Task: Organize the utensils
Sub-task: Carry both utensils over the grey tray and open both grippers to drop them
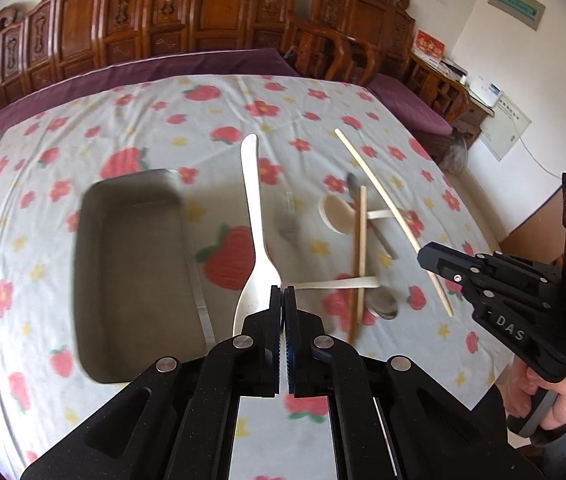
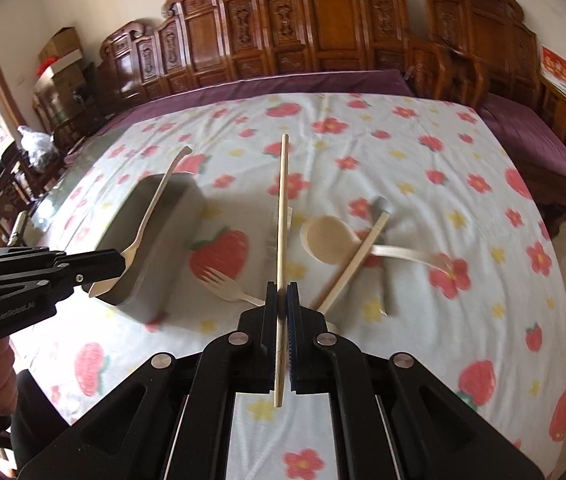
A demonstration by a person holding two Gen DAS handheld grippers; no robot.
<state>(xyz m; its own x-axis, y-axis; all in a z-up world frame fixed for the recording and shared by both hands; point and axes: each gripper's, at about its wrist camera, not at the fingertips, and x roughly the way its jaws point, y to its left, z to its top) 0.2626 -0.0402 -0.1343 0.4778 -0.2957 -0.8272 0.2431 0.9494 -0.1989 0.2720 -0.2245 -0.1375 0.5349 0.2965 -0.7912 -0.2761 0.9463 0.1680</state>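
My left gripper (image 1: 282,294) is shut on the bowl end of a pale spoon (image 1: 253,208), held above the cloth just right of the grey metal tray (image 1: 135,272); its handle points away. From the right wrist view the left gripper (image 2: 117,262) and spoon (image 2: 151,212) hang over the tray (image 2: 151,280). My right gripper (image 2: 282,292) is shut on a wooden chopstick (image 2: 283,200) that points forward; it also shows in the left wrist view (image 1: 387,204), held by the right gripper (image 1: 423,254). A second chopstick (image 2: 353,266), a wooden ladle (image 2: 325,236), a fork (image 2: 223,284) and a metal spoon (image 1: 383,304) lie on the cloth.
The table carries a white cloth with strawberries and flowers (image 2: 423,184) over a purple cover (image 2: 283,84). Carved wooden chairs and screens (image 2: 323,28) stand behind it. The table's right edge (image 1: 495,360) is near my right hand.
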